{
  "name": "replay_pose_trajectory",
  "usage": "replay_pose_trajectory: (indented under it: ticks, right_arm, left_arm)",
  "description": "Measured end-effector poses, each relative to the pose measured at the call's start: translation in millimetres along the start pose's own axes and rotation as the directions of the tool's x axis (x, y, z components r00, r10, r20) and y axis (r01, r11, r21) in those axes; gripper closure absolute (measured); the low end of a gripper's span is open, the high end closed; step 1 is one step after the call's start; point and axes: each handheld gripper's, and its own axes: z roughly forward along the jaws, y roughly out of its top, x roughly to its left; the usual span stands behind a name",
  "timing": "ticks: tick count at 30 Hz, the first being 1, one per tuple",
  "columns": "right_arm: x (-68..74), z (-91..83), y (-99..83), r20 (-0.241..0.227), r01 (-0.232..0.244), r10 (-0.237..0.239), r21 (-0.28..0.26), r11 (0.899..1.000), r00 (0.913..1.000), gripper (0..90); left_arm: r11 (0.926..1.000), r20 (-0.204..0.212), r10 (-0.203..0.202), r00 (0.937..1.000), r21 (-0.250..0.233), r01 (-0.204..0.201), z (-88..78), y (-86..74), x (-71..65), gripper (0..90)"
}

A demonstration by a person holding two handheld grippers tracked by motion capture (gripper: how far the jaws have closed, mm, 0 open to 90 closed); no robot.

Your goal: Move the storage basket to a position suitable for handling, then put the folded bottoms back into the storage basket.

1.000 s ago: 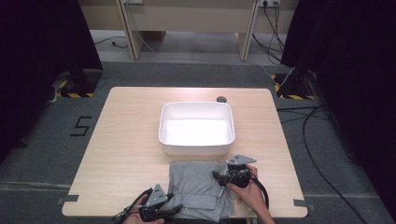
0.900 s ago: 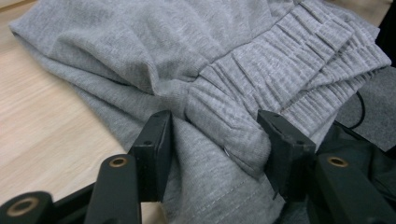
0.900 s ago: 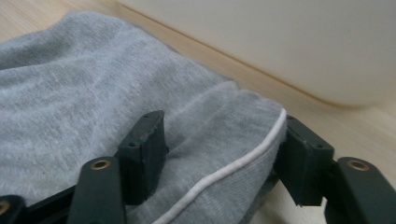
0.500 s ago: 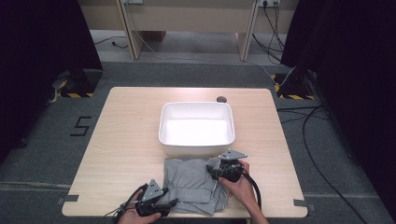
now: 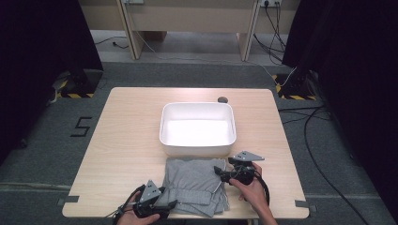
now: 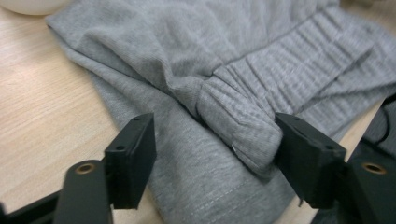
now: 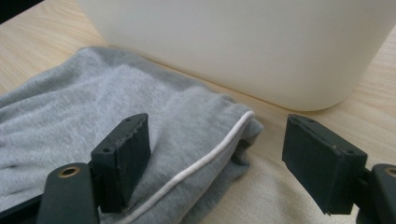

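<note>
A folded grey garment (image 5: 195, 183) lies flat near the table's front edge, just in front of a white tub (image 5: 197, 129). My left gripper (image 5: 172, 204) is at the garment's front left corner. Its jaws have just been opening, and it (image 6: 215, 130) stands open around a ribbed waistband fold (image 6: 243, 123) that leans on the right pad only. My right gripper (image 5: 218, 170) sits at the garment's right edge. It (image 7: 217, 128) has also just been opening, with a corner of the garment (image 7: 201, 135) and a white cord (image 7: 205, 158) loose between the pads.
The tub's wall (image 7: 243, 42) rises right behind the garment in the right gripper view. A small dark disc (image 5: 222, 99) lies behind the tub. Bare wood (image 5: 122, 140) stretches to the left of the tub. The table's front edge runs just beneath both hands.
Both grippers' jaws stand wider than before. The right gripper slid left onto the garment's edge and then drew slightly back. The garment lies a little flatter and more to the left.
</note>
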Motion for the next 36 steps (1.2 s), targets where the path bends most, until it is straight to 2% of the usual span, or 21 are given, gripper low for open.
replay_pose_trajectory:
  ticks: [1,3,4,5,6,8,11,17,21,23,26,32,36]
  right_arm:
    - [0.0,0.1,-0.2,-0.001,0.002,-0.002,0.003,1.0,1.0,24.0]
    - [0.4,0.2,-0.3,0.0,0.007,-0.007,0.004,1.0,1.0,23.5]
    - [1.1,0.6,-0.3,-0.003,0.007,-0.007,0.004,1.0,1.0,23.6]
    - [1.4,0.9,-0.5,-0.004,0.024,-0.024,0.002,1.0,0.9997,23.6]
    - [2.5,1.0,-0.6,-0.004,0.024,-0.024,0.006,1.0,0.9997,23.6]
    - [4.5,1.7,-1.1,-0.004,0.032,-0.032,0.012,0.999,0.9995,23.9]
    - [5.8,1.8,-1.7,0.007,0.044,-0.044,0.018,0.999,0.999,23.6]
    - [3.1,3.3,-1.9,0.009,0.037,-0.037,0.027,0.999,0.9993,22.0]
    - [3.7,4.5,-2.5,0.01,0.041,-0.041,0.033,0.999,0.9991,22.1]
    - [3.6,4.5,-2.3,0.011,0.042,-0.043,0.032,0.999,0.999,21.9]
    - [3.7,5.2,-2.3,0.01,0.035,-0.035,0.034,0.999,0.9993,22.1]
    - [4.8,6.8,-2.2,0.009,0.038,-0.038,0.04,0.998,0.9992,22.8]
    - [5.1,8.5,-1.9,0.005,0.032,-0.032,0.039,0.999,0.9995,22.9]
  left_arm:
    - [0.9999,0.0,-0.012,0.9999,-0.009,0.012,-1.3,-0.6,0.4,25.9]
    - [0.9988,-0.038,-0.039,0.9985,-0.032,0.038,-3.3,-1.8,1.8,18.6]
    - [0.9987,-0.052,-0.047,0.9975,-0.024,0.046,-3.9,-2.7,3.0,16.1]
    - [0.9986,-0.052,-0.051,0.9974,-0.016,0.05,-3.7,-3.4,3.5,15.0]
    - [0.9979,-0.045,-0.064,0.9969,-0.005,0.064,-3.1,-5.2,3.5,15.0]
    - [0.9977,-0.045,-0.066,0.9968,0.014,0.066,-2.5,-7.3,2.3,15.0]
    - [0.9983,-0.055,-0.052,0.9972,0.024,0.053,-2.0,-7.8,0.2,14.8]
    - [0.999,-0.075,-0.021,0.997,0.038,0.024,1.2,-6.5,-4.0,13.7]
    - [0.9993,-0.055,-0.013,0.9984,0.035,0.015,6.2,-4.3,-11.1,13.0]
    - [0.9993,-0.055,0.006,0.9985,0.038,-0.004,8.9,-3.4,-16.3,13.3]
    - [0.9996,-0.053,0.023,0.9983,0.02,-0.022,12.8,-2.9,-21.0,15.7]
    - [0.9999,-0.016,-0.008,0.9998,-0.014,0.008,12.7,-2.3,-18.2,33.3]
    - [0.9998,0.001,-0.01,1.0,-0.018,0.01,13.6,-0.9,-16.4,42.4]
